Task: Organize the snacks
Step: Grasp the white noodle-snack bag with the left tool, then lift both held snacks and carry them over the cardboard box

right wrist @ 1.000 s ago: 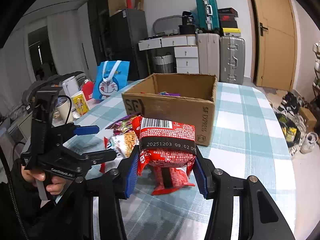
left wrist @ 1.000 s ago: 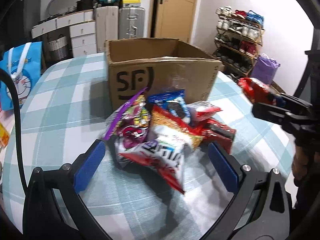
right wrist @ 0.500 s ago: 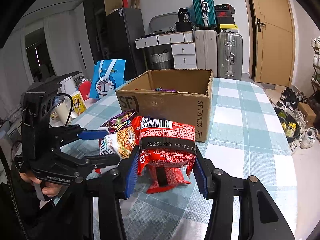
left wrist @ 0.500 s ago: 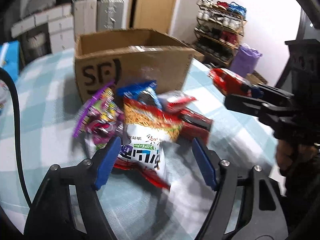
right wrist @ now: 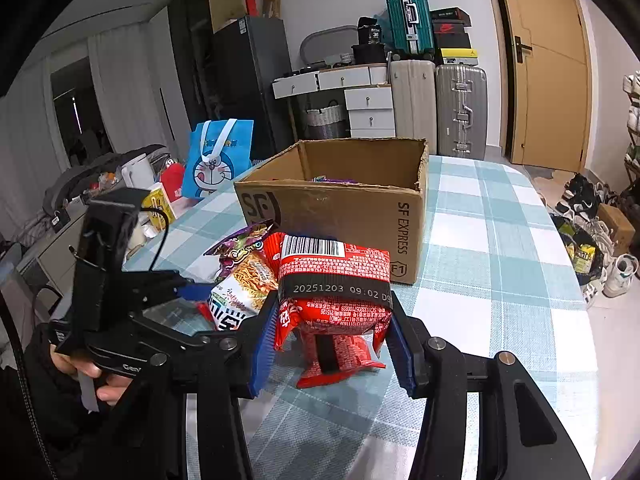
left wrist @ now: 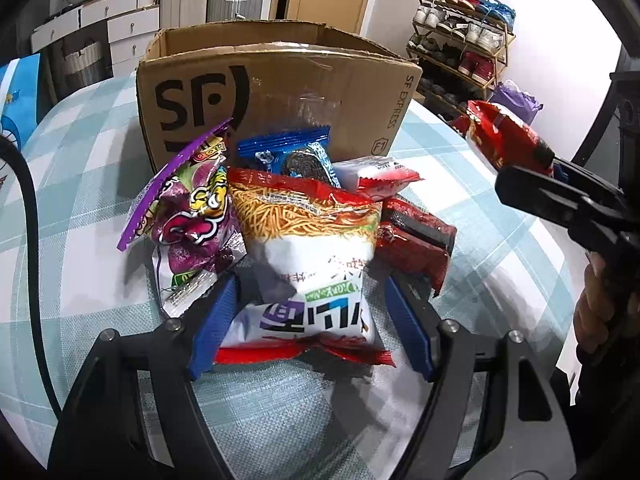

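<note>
An open cardboard SF box (left wrist: 280,92) (right wrist: 340,216) stands on the checked table. A pile of snack packets lies in front of it: a white-and-red noodle packet (left wrist: 308,276) (right wrist: 240,296), a purple packet (left wrist: 192,208), a blue cookie packet (left wrist: 296,156) and dark red packets (left wrist: 416,240). My left gripper (left wrist: 310,320) is open, its blue fingers on either side of the noodle packet. My right gripper (right wrist: 332,340) is shut on a red snack packet (right wrist: 334,280) (left wrist: 504,136), held above the table to the right of the pile.
A blue cartoon bag (right wrist: 216,160) and small items stand at the table's left side. Suitcases (right wrist: 460,108), drawers and a door are behind. A shoe rack (left wrist: 464,40) and shoes on the floor are to the right.
My left gripper has moved forward and down onto the pile, and its fingers now straddle the noodle packet. My right gripper has kept hold of the red packet and drifted closer to the box.
</note>
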